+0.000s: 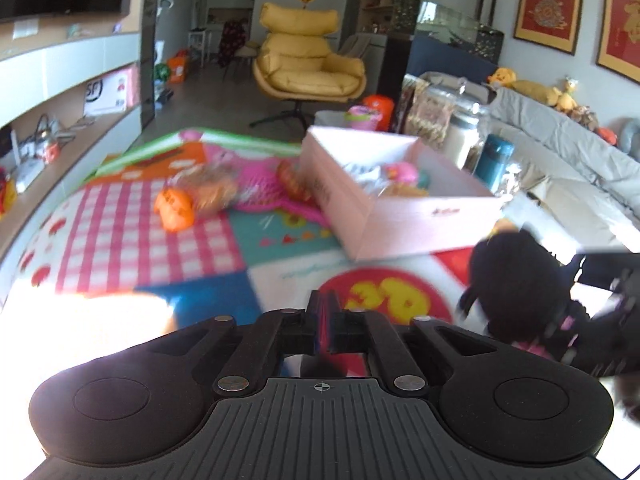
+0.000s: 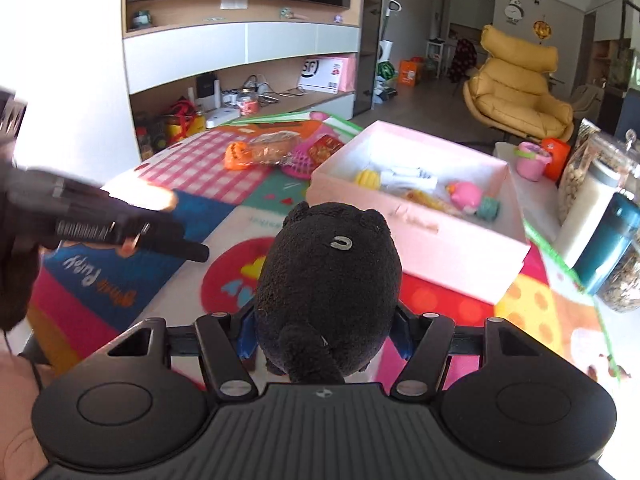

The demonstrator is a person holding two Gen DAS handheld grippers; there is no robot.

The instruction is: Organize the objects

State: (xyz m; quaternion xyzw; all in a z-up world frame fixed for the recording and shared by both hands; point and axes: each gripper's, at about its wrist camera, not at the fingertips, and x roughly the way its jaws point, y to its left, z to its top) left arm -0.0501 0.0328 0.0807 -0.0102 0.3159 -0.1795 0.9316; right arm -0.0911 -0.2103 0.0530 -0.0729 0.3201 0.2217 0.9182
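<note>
My right gripper [image 2: 326, 336] is shut on a black plush toy [image 2: 328, 280] and holds it above the colourful play mat [image 2: 120, 280], just short of the pink box [image 2: 460, 248]. The toy also shows in the left wrist view [image 1: 520, 280] at the right. The pink box [image 1: 400, 224] holds a pink toy [image 2: 466, 196], a yellow toy [image 2: 368, 178] and other small items. My left gripper [image 1: 324, 312] is shut and empty over the mat; it shows at the left in the right wrist view [image 2: 200, 254]. An orange toy [image 1: 174, 208], a bagged bread [image 1: 212, 190] and a pink basket [image 2: 300, 162] lie beyond.
Glass jars [image 2: 592, 184] and a teal bottle [image 2: 612, 240] stand right of the box. A small pink bucket [image 2: 530, 162] sits behind it. A yellow armchair [image 1: 308, 64] is at the back, a grey sofa [image 1: 568, 152] to the right, TV shelves [image 2: 248, 80] to the left.
</note>
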